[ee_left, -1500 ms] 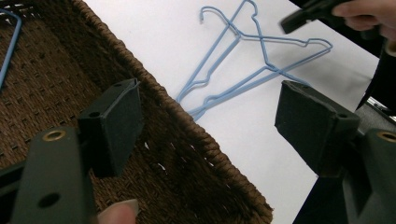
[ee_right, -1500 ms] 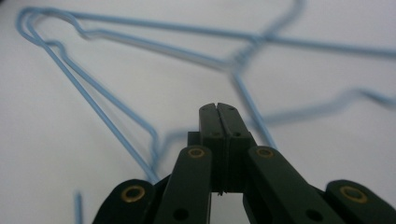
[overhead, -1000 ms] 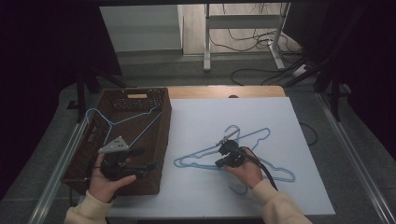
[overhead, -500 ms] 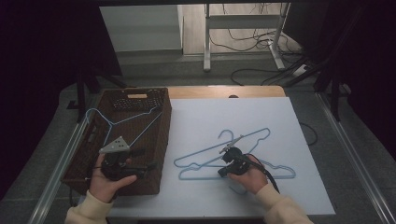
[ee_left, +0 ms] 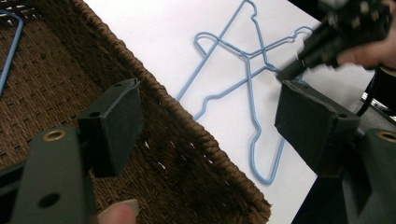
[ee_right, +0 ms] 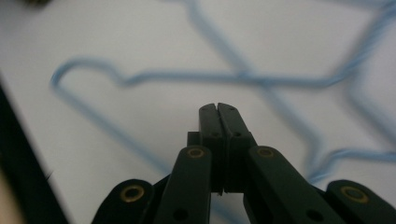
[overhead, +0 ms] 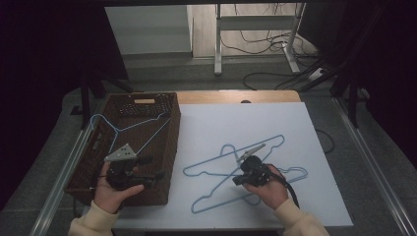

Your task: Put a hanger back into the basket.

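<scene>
High view, reading left to right: a brown woven basket is sitting at the table's left edge, with one blue wire hanger lying inside it. The left gripper is hovering over the basket's near end; in the left gripper view its jaws are standing wide apart, holding nothing. On the white table, two more blue hangers are lying crossed over one another. The right gripper is resting low over that crossing; in the right gripper view its jaws are pressed together with no wire between them.

Judgement: the work appears to be moving hangers from table to basket, and the step in hand is the approach to the next hanger. The next move is calling for the right jaws to part, straddle a single wire clear of the crossing, and close.
</scene>
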The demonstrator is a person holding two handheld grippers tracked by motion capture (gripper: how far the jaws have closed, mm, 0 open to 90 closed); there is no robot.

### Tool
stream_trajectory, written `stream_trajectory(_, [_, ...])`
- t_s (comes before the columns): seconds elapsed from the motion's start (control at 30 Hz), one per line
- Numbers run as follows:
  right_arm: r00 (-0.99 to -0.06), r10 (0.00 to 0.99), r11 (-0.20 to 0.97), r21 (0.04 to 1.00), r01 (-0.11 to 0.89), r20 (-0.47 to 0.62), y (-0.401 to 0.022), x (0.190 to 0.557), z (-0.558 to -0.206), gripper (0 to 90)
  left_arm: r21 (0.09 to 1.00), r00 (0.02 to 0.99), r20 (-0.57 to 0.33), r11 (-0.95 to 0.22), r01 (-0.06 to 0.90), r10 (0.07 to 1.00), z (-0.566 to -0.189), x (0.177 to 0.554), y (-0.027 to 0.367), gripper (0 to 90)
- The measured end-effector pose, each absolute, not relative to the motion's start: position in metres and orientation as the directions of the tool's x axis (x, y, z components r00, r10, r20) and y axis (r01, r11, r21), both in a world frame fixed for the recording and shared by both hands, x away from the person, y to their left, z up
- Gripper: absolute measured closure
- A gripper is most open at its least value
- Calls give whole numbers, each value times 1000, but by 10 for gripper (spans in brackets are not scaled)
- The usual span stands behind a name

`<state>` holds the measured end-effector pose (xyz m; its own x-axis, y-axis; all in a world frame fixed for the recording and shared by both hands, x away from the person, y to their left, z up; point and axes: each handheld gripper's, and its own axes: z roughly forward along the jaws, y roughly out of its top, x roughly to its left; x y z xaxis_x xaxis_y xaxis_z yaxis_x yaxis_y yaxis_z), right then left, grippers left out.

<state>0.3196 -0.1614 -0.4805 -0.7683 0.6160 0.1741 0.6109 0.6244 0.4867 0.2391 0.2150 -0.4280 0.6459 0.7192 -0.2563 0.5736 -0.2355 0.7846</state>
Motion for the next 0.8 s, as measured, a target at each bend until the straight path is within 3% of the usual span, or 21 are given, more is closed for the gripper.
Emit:
stream_trajectory(0.17, [-720,681,573,517,635,130,-164,351,-479,861,784,646,-256,-237,574,719,-428,240,215,237])
stream_trajectory(0.27, [-680,725,542,519,661,110,-162,369,-485,764,783,645,-256,-237,576,720,-429,240,215,237])
stream_trajectory(0.4, [-634,768,512,503,696,95,-158,387,-495,701,782,644,-257,-237,577,721,-429,241,215,237])
stream_trajectory(0.57, [-625,775,513,486,708,92,-154,397,-505,708,784,642,-255,-235,575,723,-430,240,216,238])
stream_trajectory(0.8, [-635,771,542,482,689,40,-149,394,-505,810,793,656,-246,-241,559,713,-428,238,211,241])
